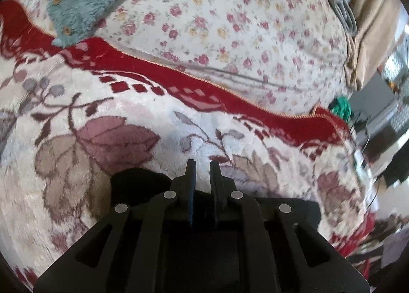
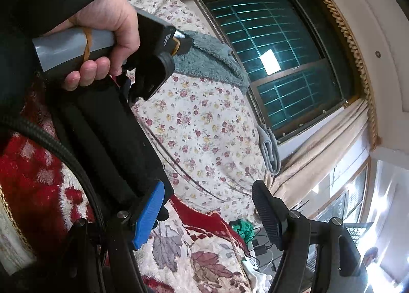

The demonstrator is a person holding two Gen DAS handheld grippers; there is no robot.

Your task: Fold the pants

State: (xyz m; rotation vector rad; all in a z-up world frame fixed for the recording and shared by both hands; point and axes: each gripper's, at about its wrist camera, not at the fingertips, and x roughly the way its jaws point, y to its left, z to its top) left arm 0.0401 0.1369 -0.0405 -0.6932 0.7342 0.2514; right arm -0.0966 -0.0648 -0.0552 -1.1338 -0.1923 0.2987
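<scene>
- Pants: black fabric, draped under left tongs, over leaf-pattern blanket on bed.
- Left tongs pinched shut on pants; thin grip, fabric could slip out when lifted.
- Right tongs wide open, empty; fold may sag unsupported.

Ahead of me a barred window with beige curtains overlooks the bed's floral sheet and red-bordered blanket.
</scene>
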